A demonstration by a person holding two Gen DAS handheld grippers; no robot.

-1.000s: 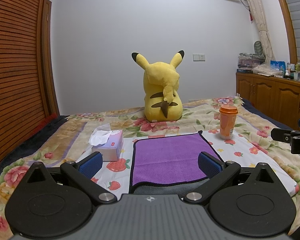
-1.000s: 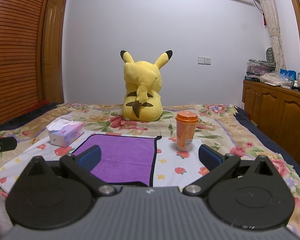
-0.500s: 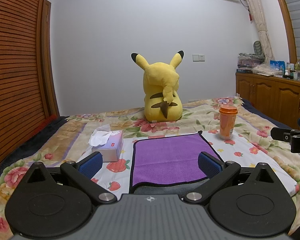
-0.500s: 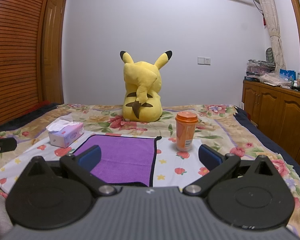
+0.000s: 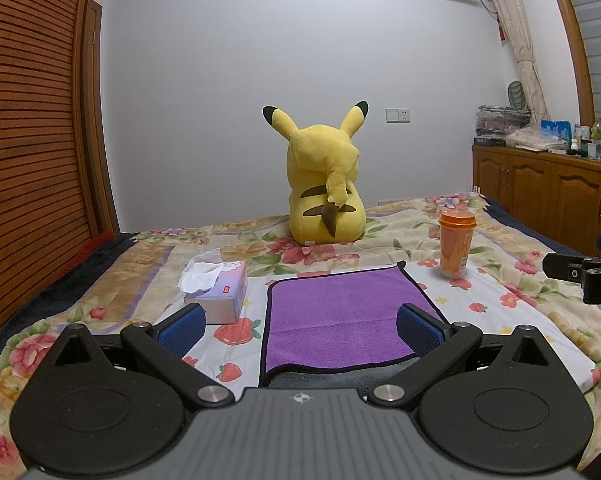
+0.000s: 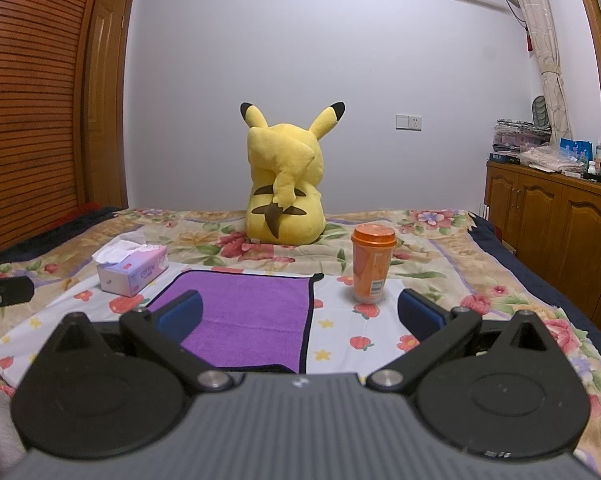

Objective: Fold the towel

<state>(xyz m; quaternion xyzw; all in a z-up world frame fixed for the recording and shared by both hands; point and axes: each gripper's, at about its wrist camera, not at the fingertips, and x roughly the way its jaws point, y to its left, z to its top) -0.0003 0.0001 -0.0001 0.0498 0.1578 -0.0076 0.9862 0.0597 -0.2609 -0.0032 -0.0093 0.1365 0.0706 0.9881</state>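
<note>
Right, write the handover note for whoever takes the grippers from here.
Left gripper: open, empty, hovering over the near edge of the towel.
Right gripper: open, empty, over the towel's right side, near the orange cup.
Towel lies flat on the bed, tissue box to its left, cup to its right, plush toy behind.
Done: nothing folded.
Left: grasp the near corners, fold, flatten.

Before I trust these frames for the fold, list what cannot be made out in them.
- Towel near edge: left wrist view, hidden behind the left gripper body.
- Towel near left corner: right wrist view, covered by the right gripper finger.
- Plush toy face: both views, it faces away.
- Cup label: right wrist view, print too small.
- Right gripper: left wrist view, cut off by the right edge.
</note>
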